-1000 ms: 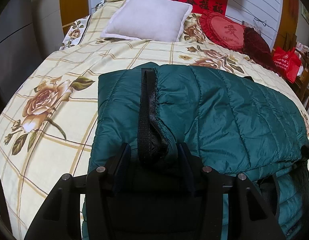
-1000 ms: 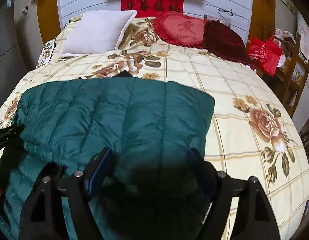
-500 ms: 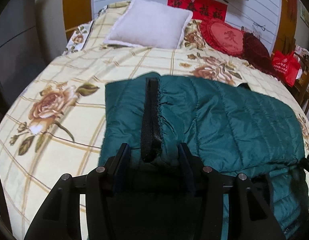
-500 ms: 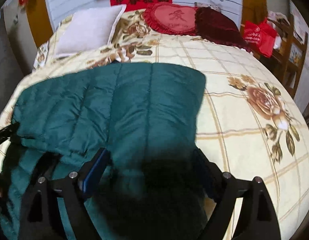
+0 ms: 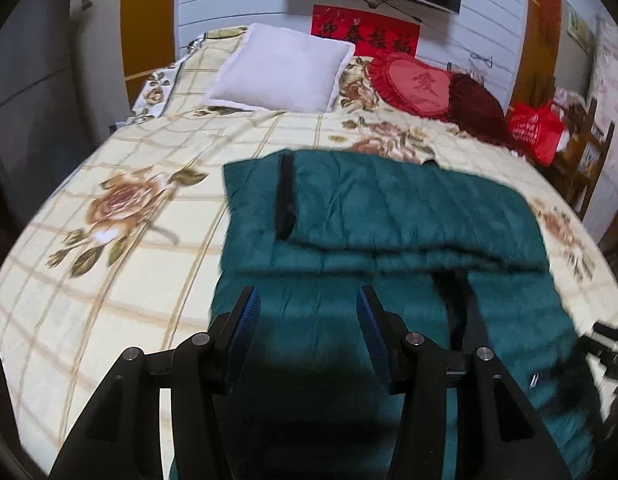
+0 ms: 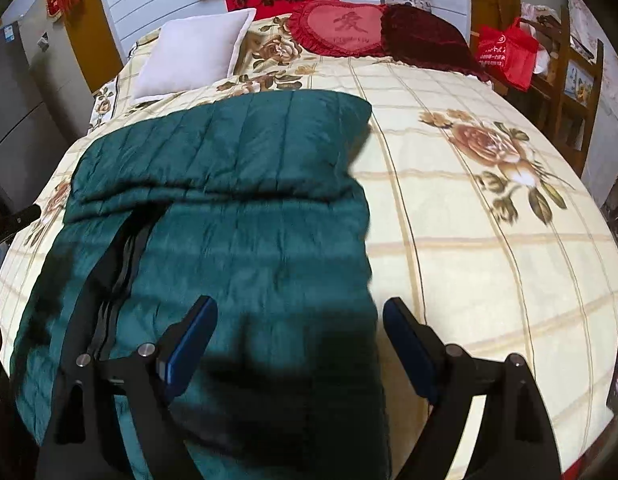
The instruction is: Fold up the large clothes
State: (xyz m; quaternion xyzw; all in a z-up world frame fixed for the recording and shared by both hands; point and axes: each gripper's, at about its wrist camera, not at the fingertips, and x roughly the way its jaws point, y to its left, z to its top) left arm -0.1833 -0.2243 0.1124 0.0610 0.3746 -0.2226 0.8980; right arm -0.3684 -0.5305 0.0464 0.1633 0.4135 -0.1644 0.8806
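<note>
A dark green quilted jacket (image 5: 389, 208) lies on the flowered bedspread (image 5: 129, 280), its far part folded back over the rest. A black strip (image 5: 285, 196) runs along the folded flap near its left end. My left gripper (image 5: 307, 296) hovers open over the jacket's near left part, with nothing between its blue pads. In the right wrist view the jacket (image 6: 237, 168) fills the left half, its black zipper (image 6: 121, 256) running down the near part. My right gripper (image 6: 300, 306) stands wide open above the jacket's near right edge and holds nothing.
A white pillow (image 5: 281, 70), a red heart cushion (image 5: 413, 84) and a dark red cushion (image 5: 477, 108) lie at the head of the bed. A red bag (image 6: 505, 50) sits on wooden furniture (image 6: 577, 80) to the right. Bare bedspread (image 6: 489, 240) lies right of the jacket.
My left gripper has let go of the black-edged flap. Both grippers have drawn back towards the near side. The right jaws have spread wider. The flap stays folded on the jacket.
</note>
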